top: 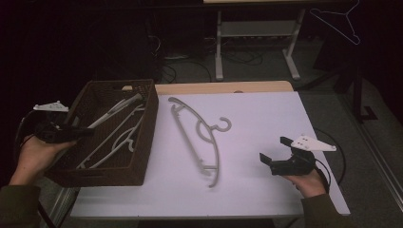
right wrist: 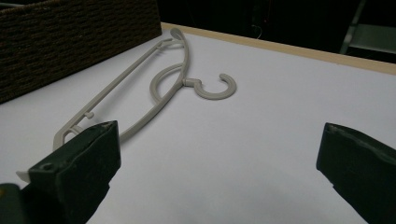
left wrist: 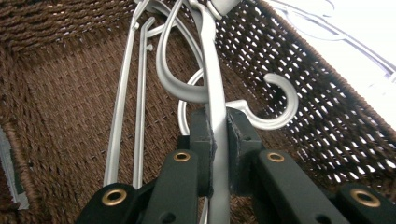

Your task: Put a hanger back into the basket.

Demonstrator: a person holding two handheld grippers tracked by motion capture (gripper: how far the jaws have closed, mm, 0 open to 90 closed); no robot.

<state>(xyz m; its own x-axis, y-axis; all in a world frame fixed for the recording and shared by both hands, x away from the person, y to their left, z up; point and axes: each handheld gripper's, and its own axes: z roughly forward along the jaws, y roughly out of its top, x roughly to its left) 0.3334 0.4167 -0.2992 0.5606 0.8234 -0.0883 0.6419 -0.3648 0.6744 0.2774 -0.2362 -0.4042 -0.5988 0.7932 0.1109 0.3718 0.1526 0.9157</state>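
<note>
Our left gripper (left wrist: pixel 215 154) clamps a hanger (left wrist: pixel 212 88) in the basket (left wrist: pixel 56 93); right gripper (right wrist: pixel 219 177) is released. Risk: hooks tangle on lift.

The right hand-held gripper (right wrist: pixel 219 154) hangs just above the white bench (right wrist: pixel 261 140), its two black jaws spread wide with nothing between them. Ahead of the left jaw a grey hanger (right wrist: pixel 154 91) lies flat on the bench, its near end close to that jaw, its hook curling rightward. Farther off to the left stands a brown woven basket (right wrist: pixel 70 39).
</note>
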